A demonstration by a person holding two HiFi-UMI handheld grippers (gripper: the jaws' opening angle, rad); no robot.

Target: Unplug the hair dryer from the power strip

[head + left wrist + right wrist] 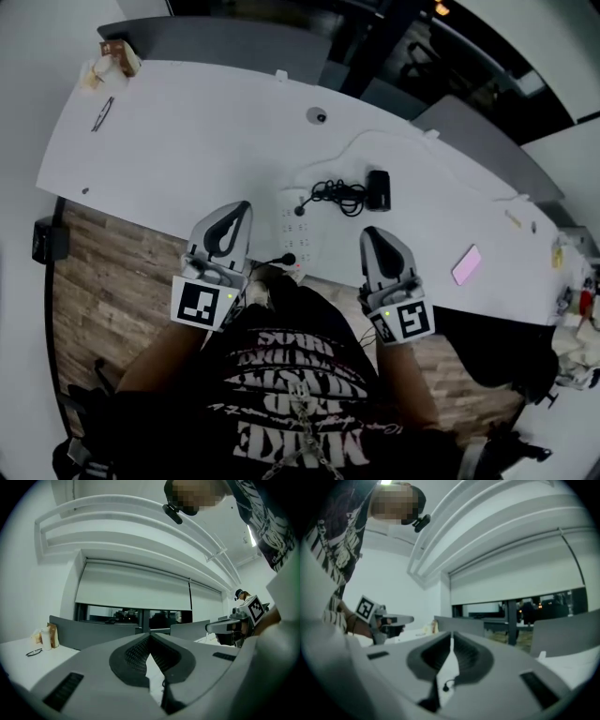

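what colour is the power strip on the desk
White. The power strip shows best in the head view, near the front edge of the desk.

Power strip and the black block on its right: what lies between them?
A tangled black cord lies between the power strip and the black block, on the white table; the head view shows it.

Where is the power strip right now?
In the head view, the white power strip lies on the desk by its near edge, between the left gripper and the right gripper, just left of the tangled black cord.
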